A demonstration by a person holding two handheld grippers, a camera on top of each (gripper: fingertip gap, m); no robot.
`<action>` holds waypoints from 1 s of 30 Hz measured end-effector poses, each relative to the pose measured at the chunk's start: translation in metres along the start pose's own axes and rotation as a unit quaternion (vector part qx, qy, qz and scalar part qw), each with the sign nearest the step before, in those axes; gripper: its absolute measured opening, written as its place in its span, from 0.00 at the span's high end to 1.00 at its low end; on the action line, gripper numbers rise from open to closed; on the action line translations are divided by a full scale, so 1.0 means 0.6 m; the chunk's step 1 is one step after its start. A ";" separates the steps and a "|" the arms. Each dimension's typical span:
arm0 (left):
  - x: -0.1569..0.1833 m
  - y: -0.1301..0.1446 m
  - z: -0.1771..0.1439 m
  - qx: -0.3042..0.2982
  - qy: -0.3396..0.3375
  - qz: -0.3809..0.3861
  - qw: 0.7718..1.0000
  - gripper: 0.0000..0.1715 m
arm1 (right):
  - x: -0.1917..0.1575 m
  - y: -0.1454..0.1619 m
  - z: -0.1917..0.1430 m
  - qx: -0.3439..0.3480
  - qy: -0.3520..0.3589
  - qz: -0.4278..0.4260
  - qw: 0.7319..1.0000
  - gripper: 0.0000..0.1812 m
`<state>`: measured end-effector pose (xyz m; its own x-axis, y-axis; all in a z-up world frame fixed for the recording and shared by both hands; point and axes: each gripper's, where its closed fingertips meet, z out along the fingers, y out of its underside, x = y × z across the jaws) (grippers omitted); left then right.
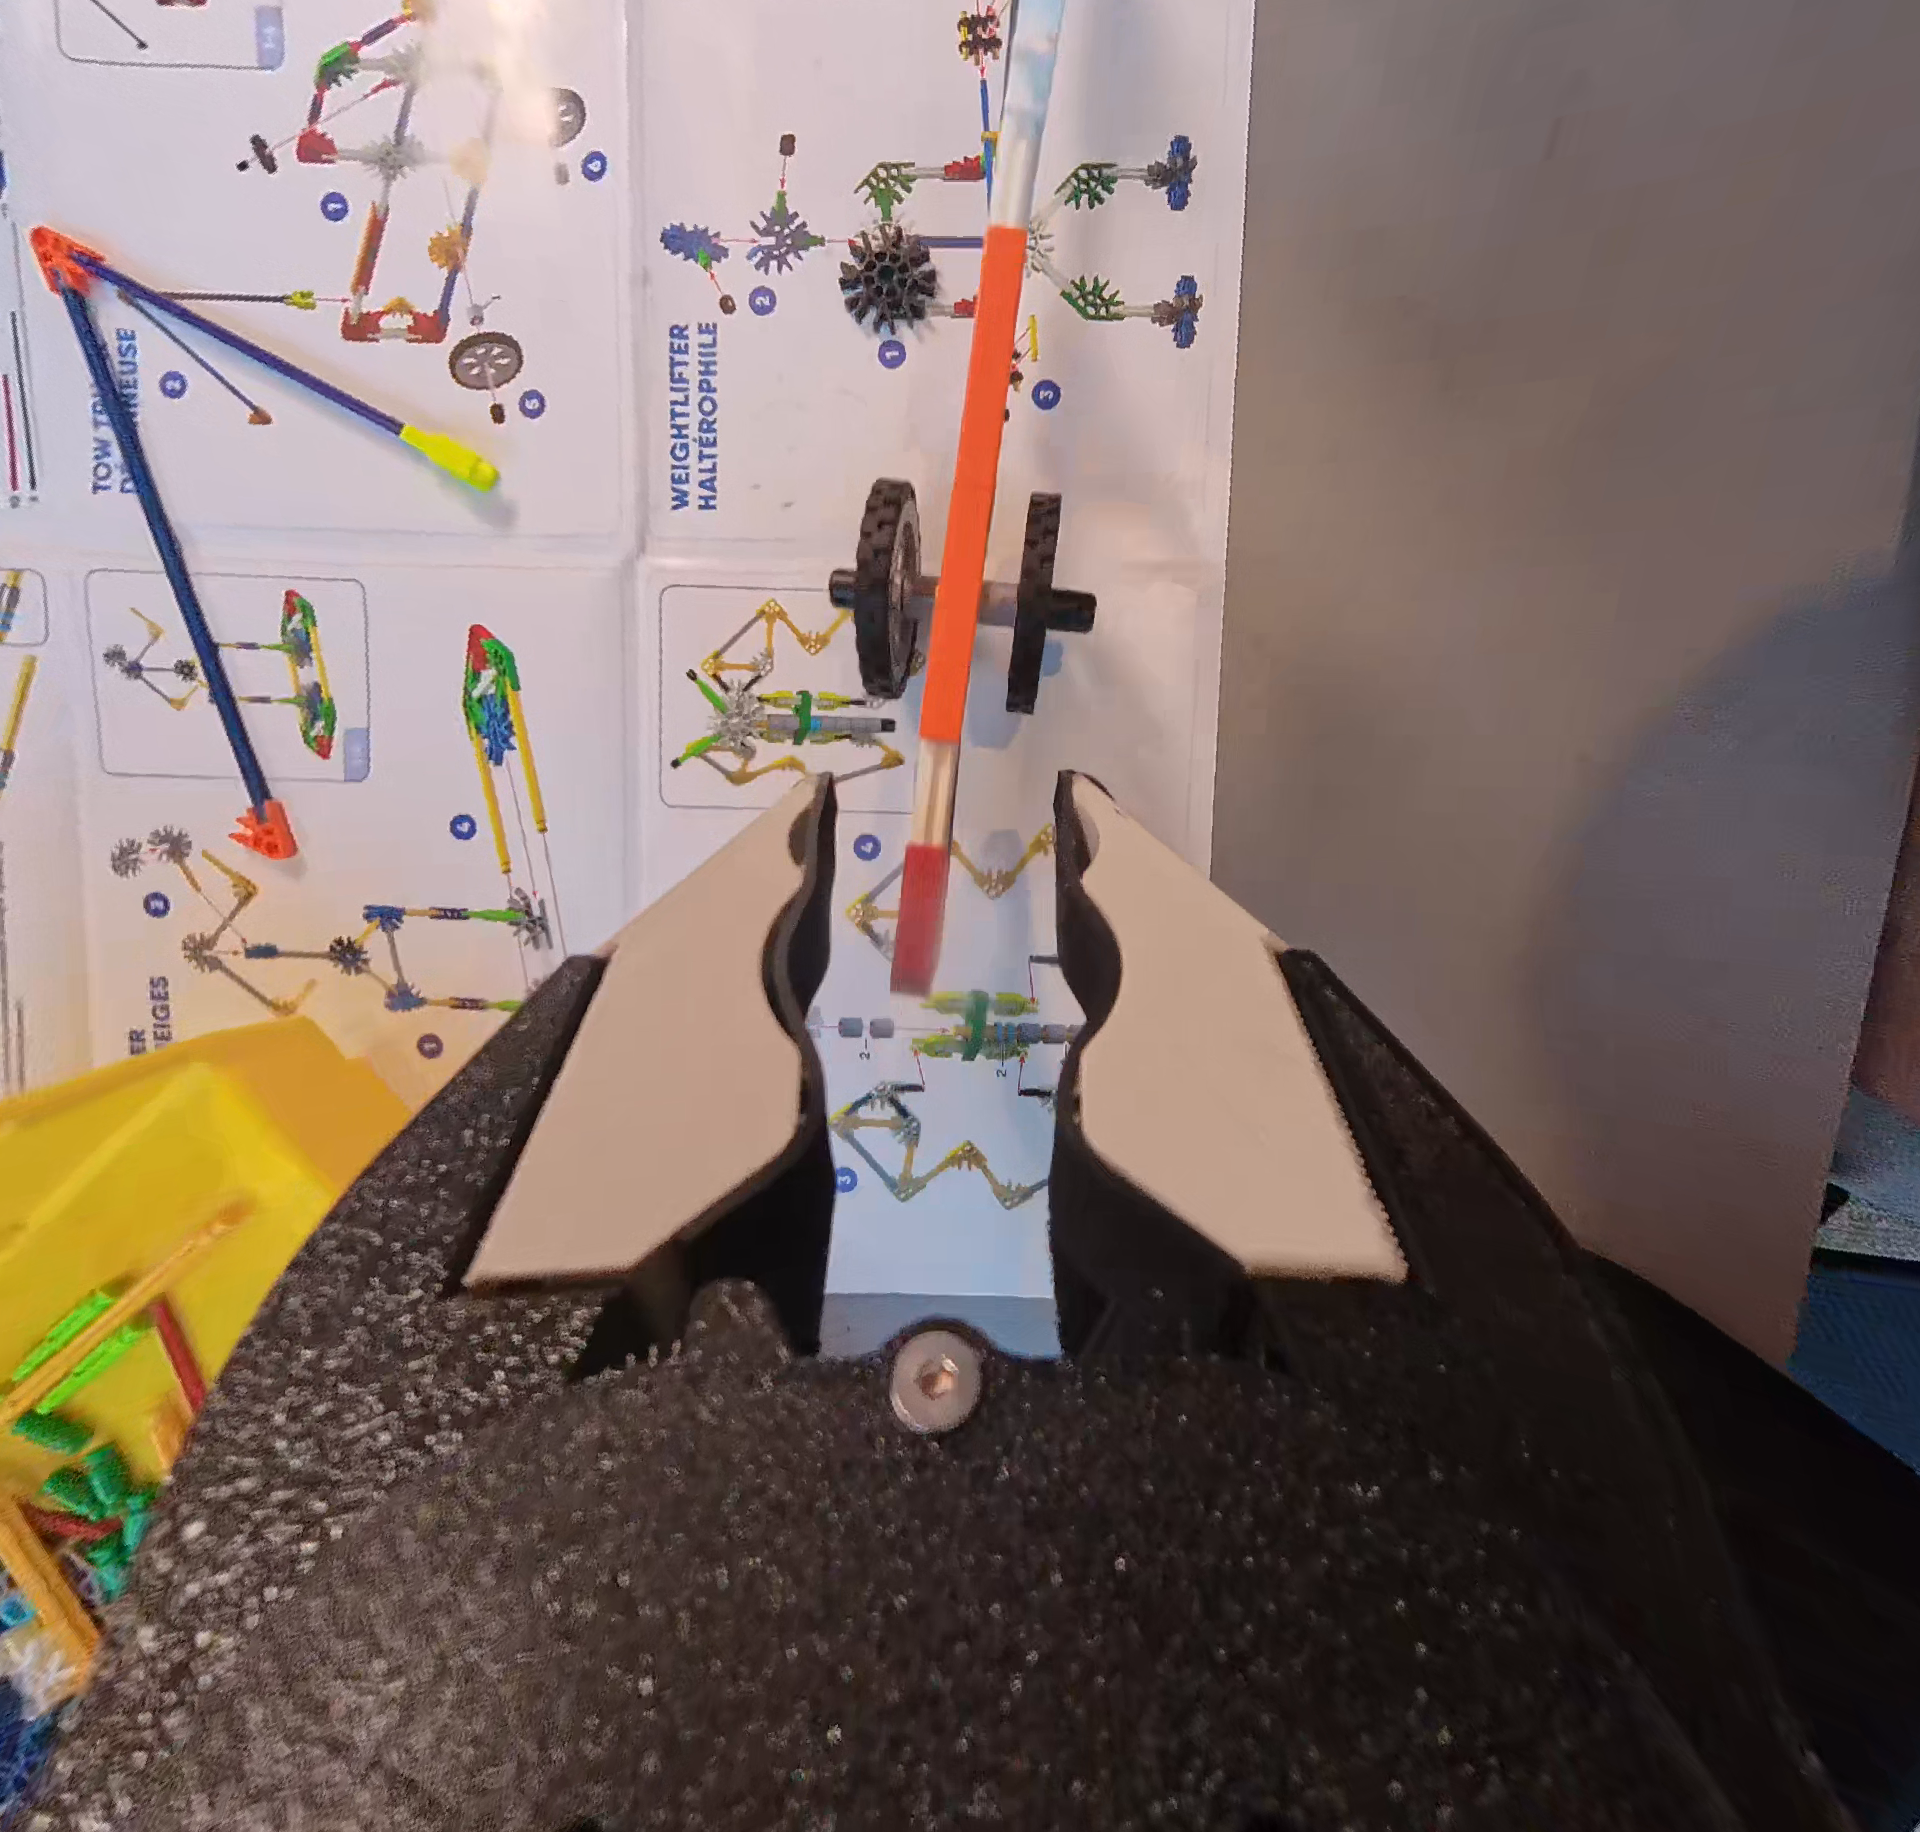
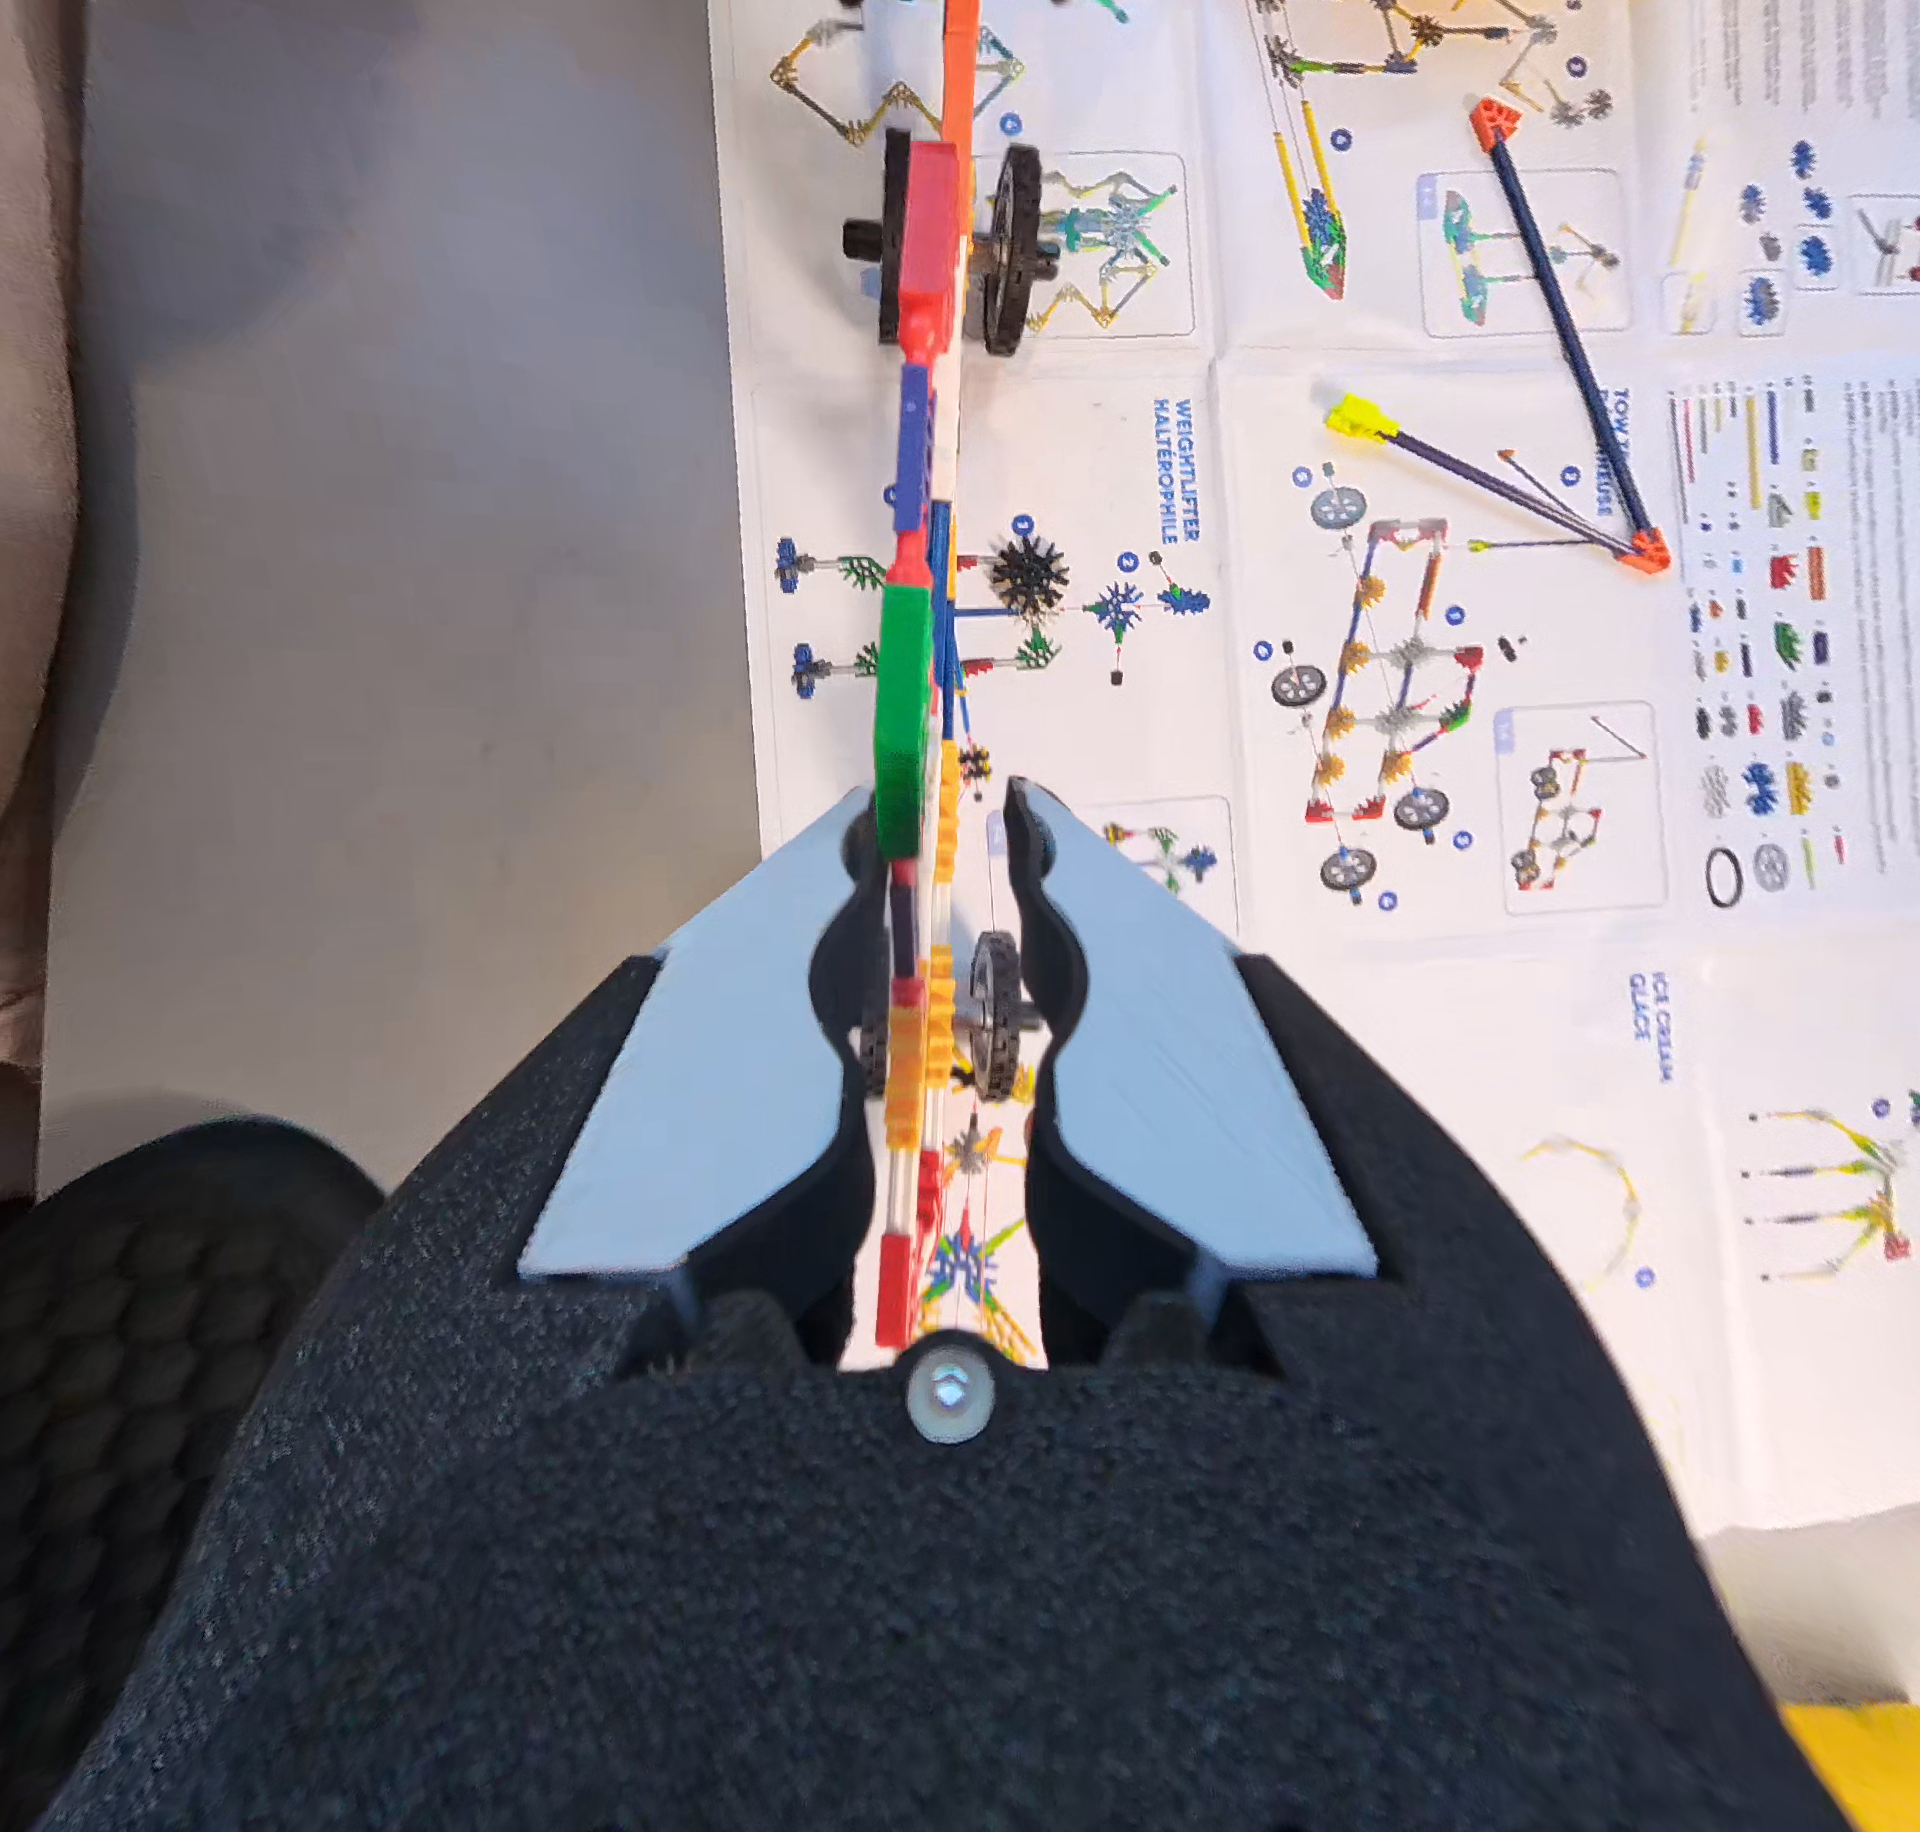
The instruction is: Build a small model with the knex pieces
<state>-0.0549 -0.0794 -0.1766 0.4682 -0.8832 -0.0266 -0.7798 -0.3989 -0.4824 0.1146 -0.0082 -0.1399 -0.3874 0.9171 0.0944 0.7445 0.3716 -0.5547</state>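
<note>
My right gripper [image 2: 943, 800] is shut on a long flat toy frame [image 2: 902, 712] of red, blue, green, yellow and orange pieces, seen edge-on; a small wheel [image 2: 994, 1013] on it sits between the fingers. The frame reaches forward above a black wheel-and-axle pair [image 2: 1013, 244] that lies on the instruction sheet [image 2: 1455, 1055]. In the left wrist view the frame's orange rod [image 1: 977, 483] comes down from the top, and its red end [image 1: 920, 920] hangs between my open left gripper's [image 1: 945, 795] fingertips without touching them. The wheel-and-axle pair [image 1: 888, 587] lies just beyond.
Two long blue rods [image 1: 166, 535] joined by orange connectors, one tipped with a yellow connector [image 1: 452, 457], lie on the sheet [image 1: 582, 494]. A yellow parts bin [image 1: 135, 1211] stands at the lower left. Bare grey table [image 1: 1558, 432] lies to the right.
</note>
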 end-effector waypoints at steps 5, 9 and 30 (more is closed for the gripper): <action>0.000 0.029 -0.011 0.029 0.012 -0.053 0.998 0.87 | -0.003 0.034 -0.033 -0.001 0.022 0.019 1.000 0.89; 0.003 0.027 -0.008 0.061 0.051 -0.116 0.990 0.97 | -0.001 0.041 -0.040 0.008 0.034 0.033 0.999 0.89; 0.012 0.020 -0.021 0.143 -0.021 -0.060 0.988 0.77 | -0.032 0.138 -0.125 0.011 0.086 0.086 0.993 0.78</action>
<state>-0.0660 -0.0939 -0.1715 0.5720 -0.8201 0.0126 -0.5708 -0.4091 -0.7119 0.2243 0.0157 -0.1254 -0.1560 0.9784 0.1353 0.7791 0.2061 -0.5920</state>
